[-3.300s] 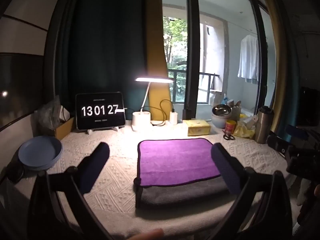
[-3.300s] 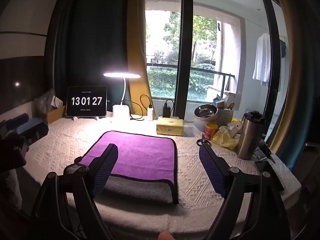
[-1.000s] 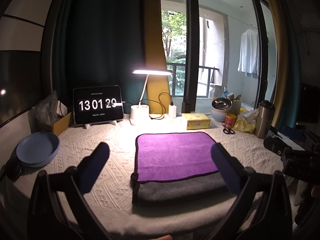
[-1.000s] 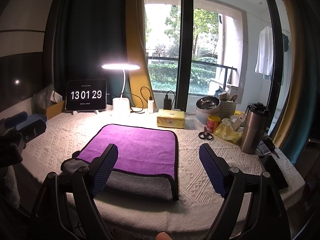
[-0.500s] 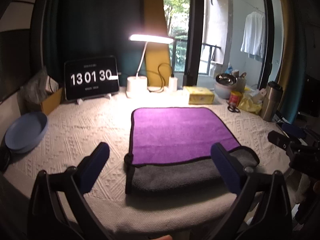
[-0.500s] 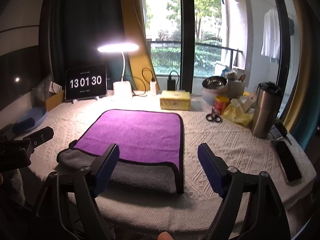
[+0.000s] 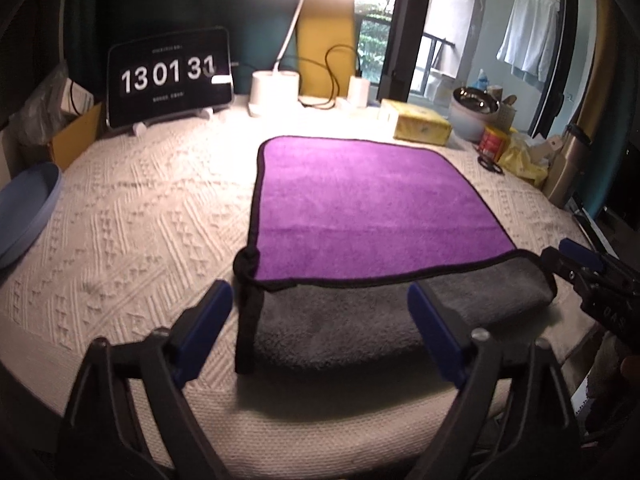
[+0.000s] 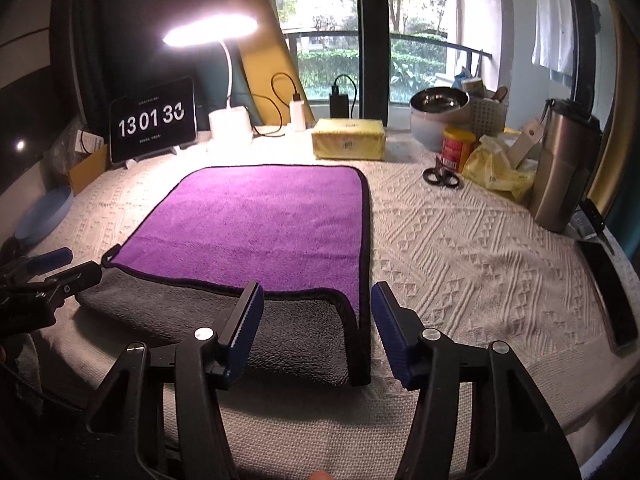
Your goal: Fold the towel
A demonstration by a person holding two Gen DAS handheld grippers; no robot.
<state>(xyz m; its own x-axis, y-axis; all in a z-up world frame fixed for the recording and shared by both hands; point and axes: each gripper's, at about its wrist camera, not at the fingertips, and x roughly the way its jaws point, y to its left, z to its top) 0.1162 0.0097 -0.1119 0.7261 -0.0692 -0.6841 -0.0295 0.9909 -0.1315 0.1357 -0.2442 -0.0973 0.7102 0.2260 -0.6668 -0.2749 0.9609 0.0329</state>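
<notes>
A purple towel (image 7: pixel 360 204) with black trim lies flat on the white tablecloth, its grey underside (image 7: pixel 340 320) showing along the near edge. It also shows in the right wrist view (image 8: pixel 256 228). My left gripper (image 7: pixel 320 312) is open, hovering just above the towel's near left corner. My right gripper (image 8: pixel 316 316) is open, narrower than before, straddling the towel's near right corner (image 8: pixel 352 312). Each gripper shows at the edge of the other's view, the right one (image 7: pixel 580 268) and the left one (image 8: pixel 52 276).
At the back stand a tablet clock (image 7: pixel 170 76), a lit desk lamp (image 7: pixel 276 96), a yellow box (image 8: pixel 348 144), a metal bowl (image 8: pixel 438 104), a red can (image 8: pixel 456 148), scissors (image 8: pixel 440 178) and a steel tumbler (image 8: pixel 564 168). A blue plate (image 7: pixel 24 212) lies far left. A dark phone (image 8: pixel 608 288) lies right.
Both grippers have moved forward and down toward the towel's near corners. Their jaws have narrowed, the right more than the left. The towel has not moved.
</notes>
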